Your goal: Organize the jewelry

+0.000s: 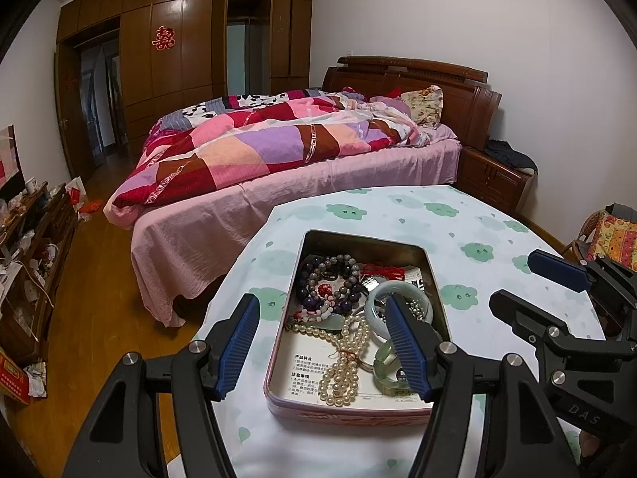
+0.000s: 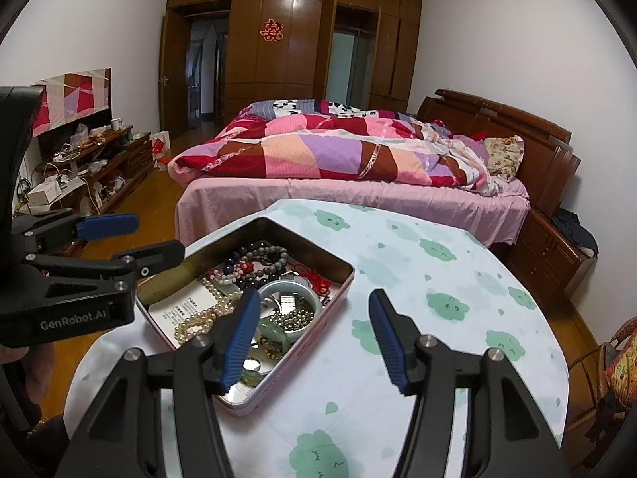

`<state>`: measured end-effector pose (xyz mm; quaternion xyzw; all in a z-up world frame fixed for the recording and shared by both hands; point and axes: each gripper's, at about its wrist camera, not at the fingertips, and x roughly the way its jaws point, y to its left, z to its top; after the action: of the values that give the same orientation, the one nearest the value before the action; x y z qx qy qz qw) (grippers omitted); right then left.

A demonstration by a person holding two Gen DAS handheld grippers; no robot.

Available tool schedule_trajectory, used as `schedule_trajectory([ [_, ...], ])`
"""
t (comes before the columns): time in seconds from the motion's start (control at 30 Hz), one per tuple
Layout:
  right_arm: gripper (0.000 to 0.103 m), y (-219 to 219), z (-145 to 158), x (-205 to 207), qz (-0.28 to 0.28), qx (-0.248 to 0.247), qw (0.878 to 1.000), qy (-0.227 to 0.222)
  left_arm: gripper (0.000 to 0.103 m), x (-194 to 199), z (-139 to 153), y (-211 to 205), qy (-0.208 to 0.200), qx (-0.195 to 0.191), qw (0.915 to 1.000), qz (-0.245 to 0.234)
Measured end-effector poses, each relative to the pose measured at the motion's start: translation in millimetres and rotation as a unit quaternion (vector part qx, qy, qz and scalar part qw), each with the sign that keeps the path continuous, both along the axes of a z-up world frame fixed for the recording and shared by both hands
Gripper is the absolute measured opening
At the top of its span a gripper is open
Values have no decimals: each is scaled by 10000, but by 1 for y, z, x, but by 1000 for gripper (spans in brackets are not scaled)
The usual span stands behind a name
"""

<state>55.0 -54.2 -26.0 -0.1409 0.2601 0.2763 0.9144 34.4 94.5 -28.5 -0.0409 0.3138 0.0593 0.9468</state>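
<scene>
Two open grippers, left gripper [image 1: 324, 344] and right gripper [image 2: 314, 336], flank one tin [image 1: 434, 279].

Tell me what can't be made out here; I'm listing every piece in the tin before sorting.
- Green jade pieces: right wrist view, partly behind the right tool's blue finger.
- Pale bangle: left wrist view, crossed by the left tool's finger.
- Dark bead bracelets: tangled, count unclear in either view.
- Leaflet lining the tin: print too small, mostly covered by the pearl strand.
</scene>
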Motion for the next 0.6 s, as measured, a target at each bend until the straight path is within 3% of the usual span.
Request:
schedule_trajectory([
  [0.6, 61, -1, 0, 0, -9, -7, 10000, -3, 66, 0, -1, 2, 40, -3, 10000, 14],
])
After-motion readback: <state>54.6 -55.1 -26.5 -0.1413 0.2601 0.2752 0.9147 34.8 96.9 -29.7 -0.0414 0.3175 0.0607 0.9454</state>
